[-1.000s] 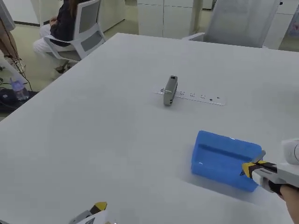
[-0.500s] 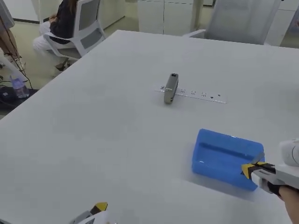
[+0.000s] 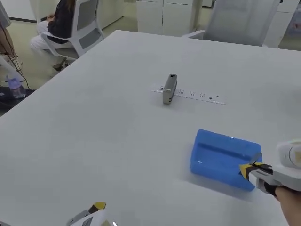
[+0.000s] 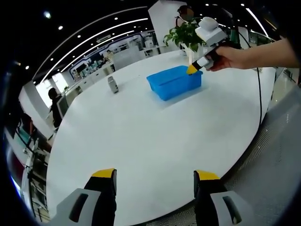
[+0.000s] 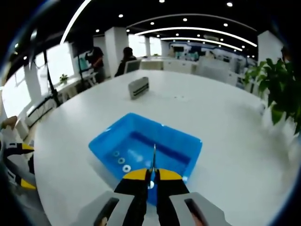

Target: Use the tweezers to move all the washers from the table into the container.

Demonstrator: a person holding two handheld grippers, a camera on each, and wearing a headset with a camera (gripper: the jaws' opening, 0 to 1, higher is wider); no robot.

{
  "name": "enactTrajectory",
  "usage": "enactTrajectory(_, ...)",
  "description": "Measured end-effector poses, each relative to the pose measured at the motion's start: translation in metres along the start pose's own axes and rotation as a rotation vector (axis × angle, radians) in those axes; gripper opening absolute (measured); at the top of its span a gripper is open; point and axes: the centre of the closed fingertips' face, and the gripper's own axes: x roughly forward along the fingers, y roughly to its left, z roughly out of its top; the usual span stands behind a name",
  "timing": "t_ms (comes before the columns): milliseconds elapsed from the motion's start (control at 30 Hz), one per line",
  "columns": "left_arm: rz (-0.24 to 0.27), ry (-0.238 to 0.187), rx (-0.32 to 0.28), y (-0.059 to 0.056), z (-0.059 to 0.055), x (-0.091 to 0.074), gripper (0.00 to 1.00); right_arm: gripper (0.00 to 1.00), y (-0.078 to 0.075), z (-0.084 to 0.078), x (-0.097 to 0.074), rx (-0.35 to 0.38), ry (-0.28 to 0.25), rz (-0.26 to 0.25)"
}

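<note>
A blue container (image 3: 225, 157) stands on the white table (image 3: 94, 132) at the right. In the right gripper view the container (image 5: 146, 146) holds several small washers (image 5: 123, 162) on its floor. My right gripper (image 3: 244, 169) hovers at the container's near right edge, shut on thin metal tweezers (image 5: 154, 157) whose tip points down into the container. In the left gripper view the right gripper (image 4: 193, 69) sits just above the container (image 4: 174, 82). My left gripper (image 3: 99, 207) is low at the table's near edge, open with nothing between its jaws (image 4: 155, 176).
A small grey device (image 3: 168, 88) stands beside a flush power strip (image 3: 197, 96) in the middle of the table. Office chairs (image 3: 82, 30) and a seated person (image 3: 59, 21) are beyond the far left edge. A potted plant (image 5: 277, 89) stands to the right.
The head view has drifted slightly. The right gripper stays at the container's edge with the tweezers, and the left gripper has not moved.
</note>
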Motion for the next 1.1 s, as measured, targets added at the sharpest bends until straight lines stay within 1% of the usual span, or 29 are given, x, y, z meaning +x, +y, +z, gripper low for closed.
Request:
enactTrajectory(67, -0.005, -0.007, -0.003, -0.001, 0.002, -0.001, 0.66, 0.03, 0.000, 0.000, 0.001, 0.004, 0.000, -0.007)
enactTrajectory(133, -0.010, -0.020, -0.008, -0.001, 0.004, -0.002, 0.66, 0.03, 0.002, 0.002, 0.001, -0.017, -0.006, -0.005)
enactTrajectory(167, -0.014, -0.022, -0.010, -0.001, 0.005, -0.002, 0.66, 0.03, 0.003, 0.003, 0.002, -0.015, -0.005, -0.002)
enactTrajectory(200, -0.020, -0.027, -0.013, -0.002, 0.006, -0.003, 0.66, 0.04, 0.006, 0.003, 0.002, -0.007, 0.005, 0.014)
enactTrajectory(233, -0.021, -0.034, -0.014, -0.002, 0.007, -0.004, 0.65, 0.04, 0.008, 0.004, 0.001, 0.005, -0.001, 0.018)
enactTrajectory(300, -0.023, -0.053, -0.013, -0.001, 0.011, -0.007, 0.63, 0.04, 0.009, 0.007, -0.002, -0.002, -0.010, 0.005)
enactTrajectory(333, -0.025, -0.059, -0.016, -0.001, 0.013, -0.008, 0.63, 0.04, 0.009, 0.009, -0.004, -0.011, -0.018, -0.005)
enactTrajectory(367, -0.028, -0.069, -0.027, 0.000, 0.015, -0.010, 0.62, 0.03, 0.013, 0.014, -0.008, -0.022, -0.037, -0.009)
enactTrajectory(400, -0.031, -0.075, -0.036, 0.000, 0.016, -0.011, 0.61, 0.03, 0.014, 0.016, -0.011, -0.021, -0.042, -0.009)
enactTrajectory(433, -0.034, -0.087, -0.045, 0.001, 0.019, -0.013, 0.61, 0.03, 0.016, 0.020, -0.016, -0.017, -0.057, -0.009)
enactTrajectory(533, -0.039, -0.098, -0.054, 0.003, 0.024, -0.016, 0.59, 0.03, 0.017, 0.030, -0.027, -0.005, -0.098, -0.010)
enactTrajectory(633, -0.036, -0.129, -0.034, 0.007, 0.037, -0.021, 0.57, 0.03, 0.017, 0.034, -0.035, 0.003, -0.124, -0.009)
enactTrajectory(733, -0.035, -0.155, -0.016, 0.010, 0.051, -0.024, 0.54, 0.03, 0.020, 0.042, -0.049, 0.013, -0.156, -0.003)
enactTrajectory(767, -0.044, -0.176, -0.015, 0.009, 0.058, -0.025, 0.53, 0.03, 0.023, 0.045, -0.053, 0.017, -0.170, 0.001)
enactTrajectory(833, -0.054, -0.192, -0.017, 0.009, 0.065, -0.027, 0.52, 0.03, 0.026, 0.047, -0.061, 0.019, -0.185, 0.005)
enactTrajectory(967, -0.079, -0.227, -0.011, 0.006, 0.083, -0.032, 0.50, 0.03, 0.033, 0.050, -0.077, 0.020, -0.211, 0.017)
enactTrajectory(1000, -0.089, -0.240, -0.015, 0.004, 0.089, -0.033, 0.49, 0.03, 0.036, 0.049, -0.081, 0.018, -0.214, 0.025)
enactTrajectory(1067, -0.115, -0.268, -0.042, 0.000, 0.097, -0.036, 0.48, 0.03, 0.040, 0.048, -0.085, 0.015, -0.219, 0.028)
enactTrajectory(1100, -0.145, -0.283, -0.062, -0.004, 0.103, -0.038, 0.47, 0.03, 0.042, 0.047, -0.088, 0.011, -0.223, 0.031)
